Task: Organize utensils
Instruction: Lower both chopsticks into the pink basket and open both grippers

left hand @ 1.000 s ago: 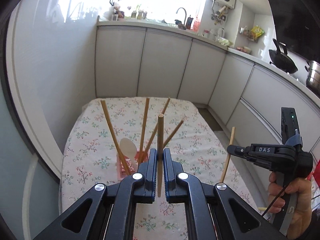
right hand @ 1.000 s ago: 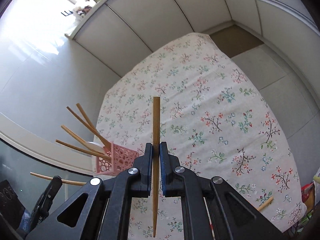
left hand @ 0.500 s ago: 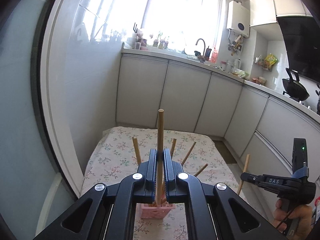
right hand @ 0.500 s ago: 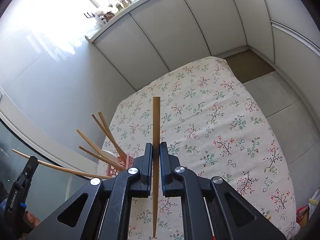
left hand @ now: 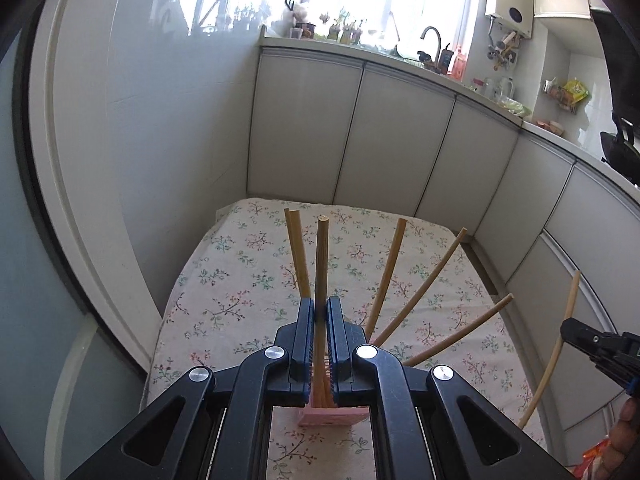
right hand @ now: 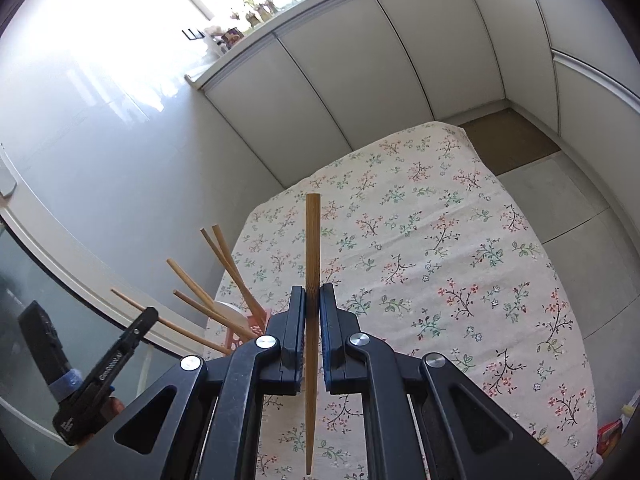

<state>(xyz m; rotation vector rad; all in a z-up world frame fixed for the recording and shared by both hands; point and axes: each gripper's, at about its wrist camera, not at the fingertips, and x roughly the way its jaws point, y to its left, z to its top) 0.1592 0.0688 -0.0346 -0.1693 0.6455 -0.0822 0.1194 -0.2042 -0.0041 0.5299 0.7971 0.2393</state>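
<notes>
My left gripper is shut on a wooden chopstick. It holds it upright over the pink utensil holder, with the lower end down inside the holder. Several chopsticks lean out of that holder. My right gripper is shut on another wooden chopstick and holds it above the floral tablecloth, to the right of the holder. The right gripper also shows at the right edge of the left wrist view. A white spoon sits in the holder.
White kitchen cabinets run behind and to the right of the table. A glossy white wall stands close on the left. A sink and bottles line the counter. A red packet lies near the table's right corner.
My left gripper has come down over the pink holder with its chopstick, whose lower end is now inside it. My right gripper has tilted with its chopstick still held.
</notes>
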